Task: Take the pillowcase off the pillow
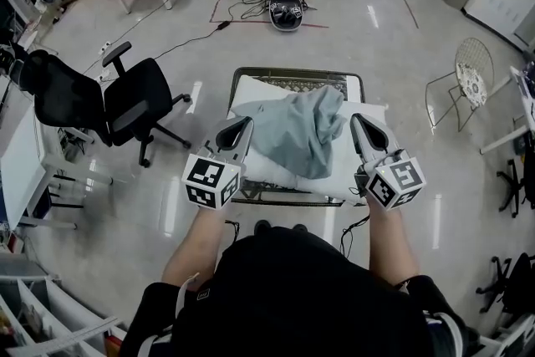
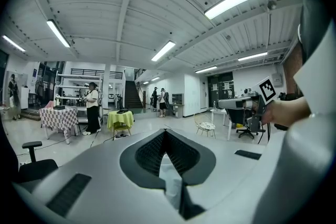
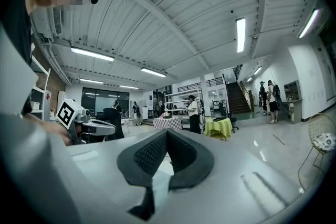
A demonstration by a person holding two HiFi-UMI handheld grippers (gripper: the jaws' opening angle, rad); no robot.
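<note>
Pillowcase [image 1: 301,130]: grey-blue, bunched in a loose heap on top of the white pillow [image 1: 272,170], toward its middle and far side. From this angle it looks mostly off. Whether any of the pillow is inside it cannot be told. The pillow lies on a mesh-topped metal frame [image 1: 292,83].

Left gripper [image 1: 245,123] is at the pillow's left edge, just beside the heap. Its tongs are pressed together, and in the left gripper view a pale creased strip of cloth sits pinched behind the tips [image 2: 165,134]. It reads as the white pillow rather than the case, though not with certainty.

Right gripper [image 1: 356,119] is at the pillow's right edge, tongs likewise pressed together [image 3: 167,135]. A pale patch shows in the gap behind them. I cannot tell whether that is cloth in the grip or the pillow lying below.

Risks from here, as judged:
- If both grips are on the pillow only, pulling moves the pillow with the case riding on it, so nothing separates. One grip needs to be on grey-blue cloth.
- A thin pinch at an edge can slip under a tug. The strip in the left tongs looks narrow.
- The frame is barely wider than the pillow, and a sideways pull could drag both off onto the floor.
- Loose folds may snag on the mesh at the far end.
- Neither gripper view looks at the cloth, so any regrasp depends on the head view.
</note>
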